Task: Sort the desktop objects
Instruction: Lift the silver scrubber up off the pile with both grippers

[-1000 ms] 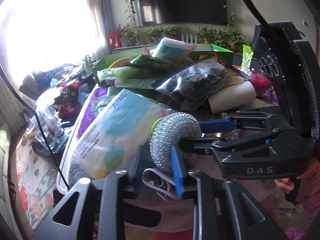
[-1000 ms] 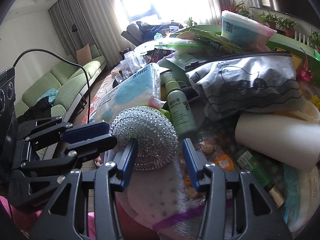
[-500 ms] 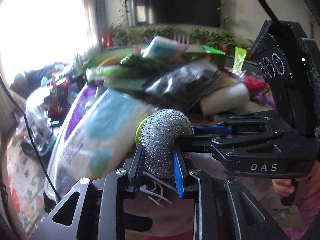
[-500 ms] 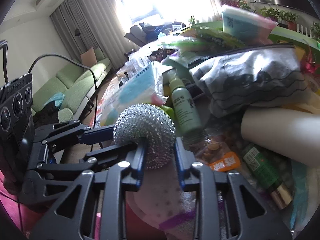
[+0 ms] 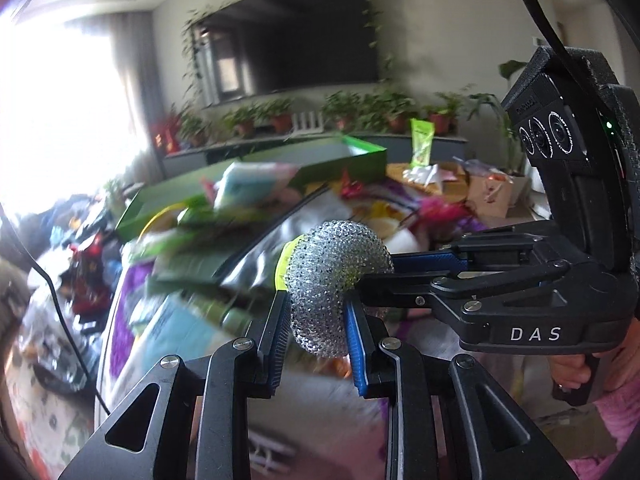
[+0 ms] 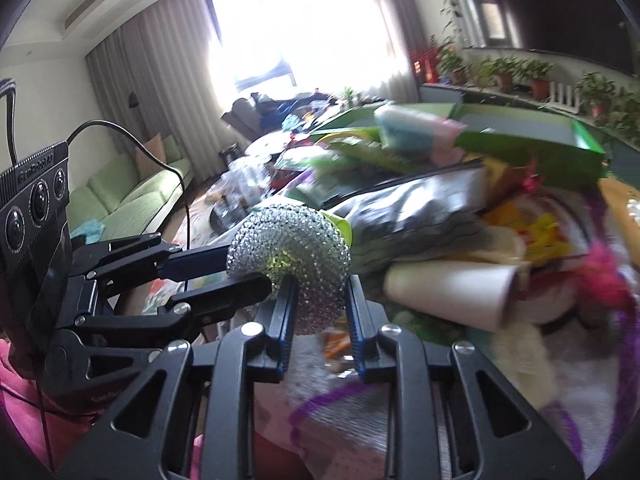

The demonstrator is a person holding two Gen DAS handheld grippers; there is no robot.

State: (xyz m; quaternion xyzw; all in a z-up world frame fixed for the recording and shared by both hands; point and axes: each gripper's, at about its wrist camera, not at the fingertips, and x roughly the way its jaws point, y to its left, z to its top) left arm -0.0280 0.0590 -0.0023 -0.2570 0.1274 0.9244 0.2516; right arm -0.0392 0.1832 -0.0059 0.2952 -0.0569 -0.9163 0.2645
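Observation:
A silver steel-wool scrubber (image 5: 336, 276) with a lime-green edge hangs above the heap of clutter. In the left wrist view my left gripper (image 5: 316, 320) is shut on its lower part, blue pads pressing both sides. My right gripper (image 5: 376, 276) comes in from the right and pinches the same scrubber from the side. The right wrist view shows the scrubber (image 6: 288, 240) squeezed between the right gripper's (image 6: 320, 304) pads. There the left gripper (image 6: 248, 270) reaches in from the left and clamps it too.
Under the scrubber lies a blurred pile: a silver-black zip pouch (image 6: 420, 216), a cream roll (image 6: 448, 288), a green box (image 6: 520, 132), a tissue pack (image 5: 180, 328). A hand (image 5: 572, 368) grips the right gripper's handle. A black cable (image 5: 60, 300) hangs left.
The right gripper's jaws closed on the scrubber and the left gripper's tightened. Both then rose with it, so the pile has dropped lower in both views.

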